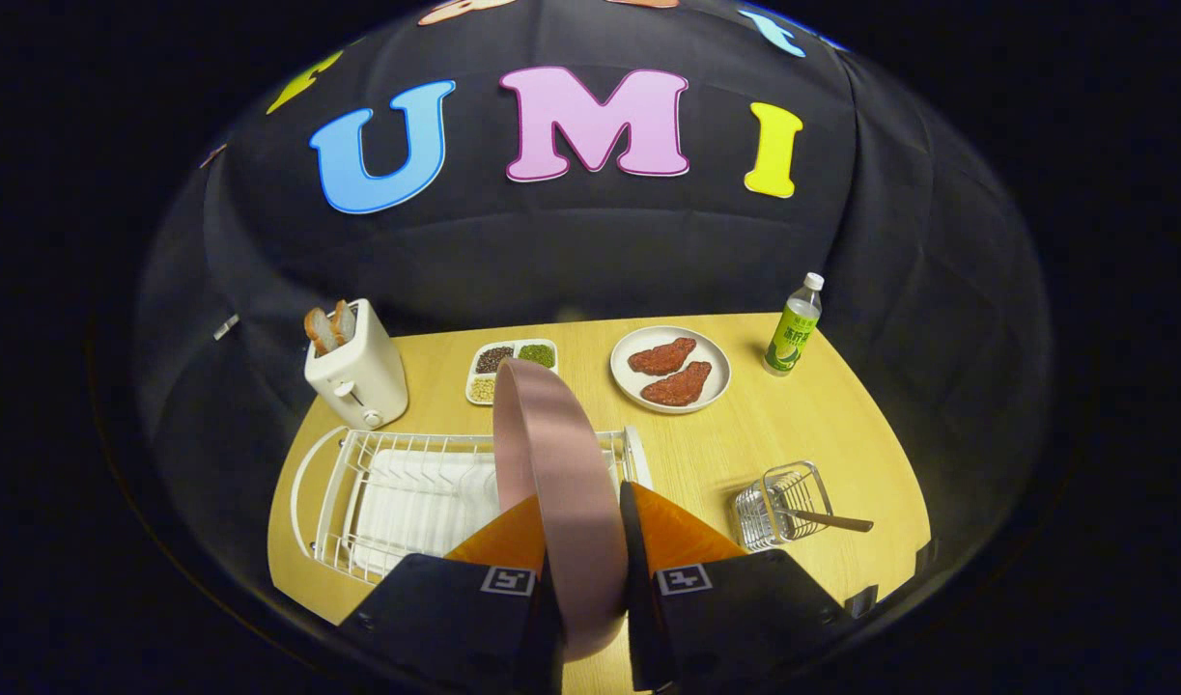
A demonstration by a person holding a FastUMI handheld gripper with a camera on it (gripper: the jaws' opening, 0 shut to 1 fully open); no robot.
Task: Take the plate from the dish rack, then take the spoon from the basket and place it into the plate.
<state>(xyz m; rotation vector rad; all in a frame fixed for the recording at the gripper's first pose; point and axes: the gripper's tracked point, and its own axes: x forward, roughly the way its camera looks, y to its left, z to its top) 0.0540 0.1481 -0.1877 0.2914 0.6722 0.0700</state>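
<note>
Both jaws tight on upright pink plate (551, 454)

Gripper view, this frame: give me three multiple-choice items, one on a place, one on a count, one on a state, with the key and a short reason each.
1. Where does the spoon lie?
A. In the wire basket, handle sticking out
B. On the plate of meat
C. In the dish rack

2. How many meat pieces are on the white plate?
A. One
B. Two
C. Four

3. What is the state of the gripper?
A. Open above the toaster
B. Shut on nothing
C. Shut on the pink plate, held on edge

Key:
1 A: its handle pokes out of the basket beside the fingers.
2 B: two brown pieces lie side by side.
3 C: both fingers press the plate's faces, in front of the dish rack.
</note>
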